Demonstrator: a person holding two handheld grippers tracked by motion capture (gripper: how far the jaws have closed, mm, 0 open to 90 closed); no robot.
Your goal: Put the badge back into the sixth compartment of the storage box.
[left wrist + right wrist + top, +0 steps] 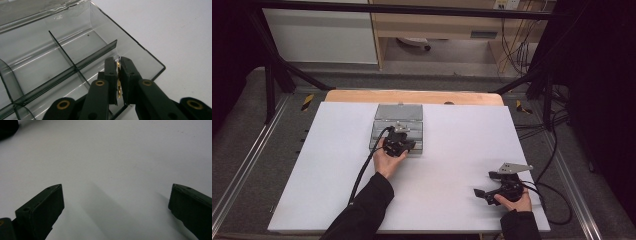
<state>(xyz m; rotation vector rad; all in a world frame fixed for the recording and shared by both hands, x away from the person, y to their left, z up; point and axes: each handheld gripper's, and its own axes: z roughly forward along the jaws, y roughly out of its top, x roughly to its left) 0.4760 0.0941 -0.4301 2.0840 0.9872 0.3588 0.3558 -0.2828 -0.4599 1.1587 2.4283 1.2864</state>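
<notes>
Organiser box [62, 50], clear smoky plastic with its lid thrown back, is what the left tongs [119, 60] are working at: their jaws stand nearly together just over the box's near wall, at one corner compartment, and brass-coloured metal glints in the narrow slit between them. Whether that is a small held part or the jaws' own fittings I cannot tell. Crossing dividers [75, 66] split the box into bare compartments. It sits on the white bench [452, 150] toward the far edge, about midway along it. The right tongs [115, 195] rest well apart near the near right corner, jaws spread wide over bare bench and holding nothing. To do this step well, I would keep the left tips inside the compartment walls, clear of the thin dividers, and move slowly so the light box does not slide. No brand, label or readable writing shows anywhere.
</notes>
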